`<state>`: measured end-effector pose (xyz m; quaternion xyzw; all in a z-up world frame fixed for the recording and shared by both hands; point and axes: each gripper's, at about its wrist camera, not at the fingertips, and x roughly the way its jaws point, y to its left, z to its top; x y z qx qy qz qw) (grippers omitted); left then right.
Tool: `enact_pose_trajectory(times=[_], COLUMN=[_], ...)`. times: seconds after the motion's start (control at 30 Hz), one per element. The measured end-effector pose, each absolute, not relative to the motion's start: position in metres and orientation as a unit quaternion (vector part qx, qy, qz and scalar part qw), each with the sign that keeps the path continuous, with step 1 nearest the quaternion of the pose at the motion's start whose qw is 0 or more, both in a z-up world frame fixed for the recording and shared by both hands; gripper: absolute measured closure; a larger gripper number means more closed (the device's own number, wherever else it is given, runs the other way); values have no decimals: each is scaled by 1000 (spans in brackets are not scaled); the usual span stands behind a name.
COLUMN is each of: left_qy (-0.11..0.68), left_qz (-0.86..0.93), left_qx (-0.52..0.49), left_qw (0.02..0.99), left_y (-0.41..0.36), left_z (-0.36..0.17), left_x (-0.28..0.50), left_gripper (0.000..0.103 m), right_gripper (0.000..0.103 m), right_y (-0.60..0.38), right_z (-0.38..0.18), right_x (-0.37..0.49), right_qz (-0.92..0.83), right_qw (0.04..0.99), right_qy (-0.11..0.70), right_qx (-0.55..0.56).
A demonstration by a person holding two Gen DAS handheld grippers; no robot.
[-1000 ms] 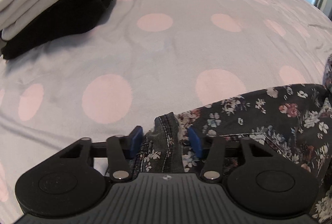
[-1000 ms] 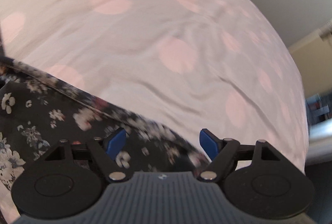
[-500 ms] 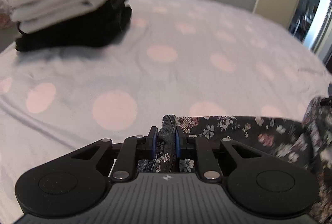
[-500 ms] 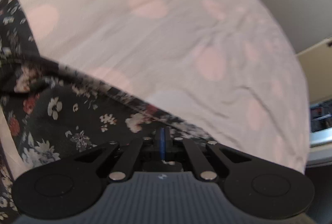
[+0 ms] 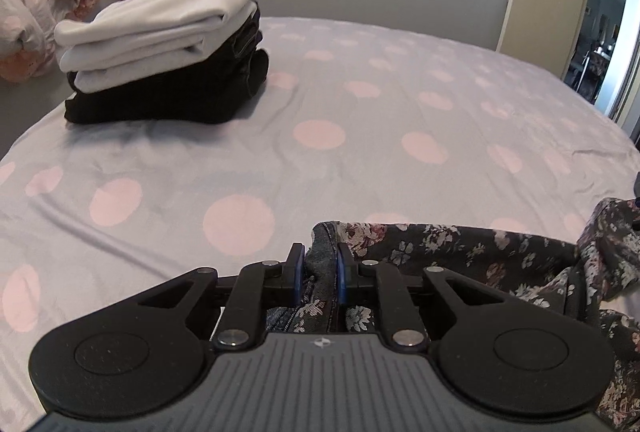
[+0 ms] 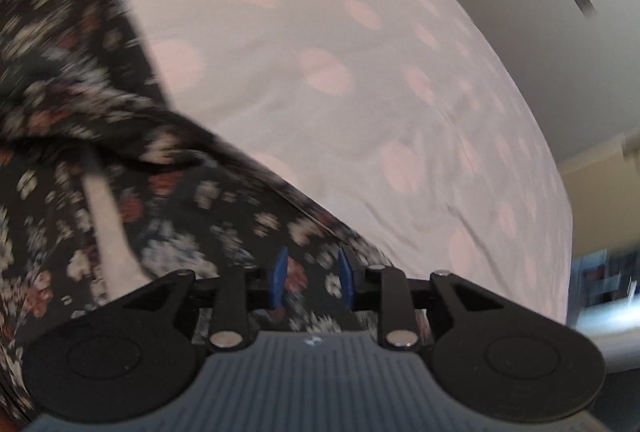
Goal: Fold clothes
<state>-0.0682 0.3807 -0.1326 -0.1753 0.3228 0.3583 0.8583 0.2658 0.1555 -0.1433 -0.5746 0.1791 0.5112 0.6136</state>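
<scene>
Both downward-tilted grippers, left gripper (image 5: 319, 272) clamping floral garment (image 5: 460, 252)

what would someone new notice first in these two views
The dark flowered garment stands out first, stretched across the near edge of the bed, with the left gripper pinching a bunched corner of it. Next comes the neat stack of folded clothes, white on black, at the far left of the spotted bedsheet. In the blurred right view the right gripper has its jaws opening with the same flowered cloth between them.
</scene>
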Motion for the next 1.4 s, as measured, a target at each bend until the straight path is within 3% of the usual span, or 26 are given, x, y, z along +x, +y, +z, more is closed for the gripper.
enact_pose_trajectory(times=[0.17, 0.5, 0.53, 0.57, 0.6, 0.63, 0.8, 1.07, 1.4], left_qy=[340, 337, 336, 334, 332, 330, 320, 320, 311], left_qz=[366, 373, 372, 371, 370, 368, 363, 379, 398], left_qx=[-165, -157, -160, -162, -165, -170, -191, -200, -232], left_qw=[850, 850, 851, 851, 852, 852, 854, 845, 831], left_y=[381, 376, 377, 377, 378, 381, 384, 382, 386], left_z=[-143, -150, -150, -151, -151, -151, -149, -142, -132], left_x=[-64, -64, -65, -66, -67, -68, -76, -84, -104], left_gripper=[85, 85, 85, 85, 85, 85, 85, 84, 84], right_gripper=[59, 59, 62, 71, 81, 98, 101, 101, 101], right_y=[184, 226, 226, 227, 229, 231, 229, 178, 74], right_z=[-172, -232, -238, -242, -245, -247, -236, -173, -124], right_x=[242, 210, 207, 205, 202, 200, 195, 187, 120], right_qz=[525, 516, 513, 509, 505, 502, 481, 473, 555], right_qw=[522, 297, 271, 249, 230, 221, 251, 324, 386], right_qy=[108, -54, -65, -70, -63, -49, -35, -3, 130], right_qx=[-664, -802, -812, -821, -829, -835, -839, -819, -725])
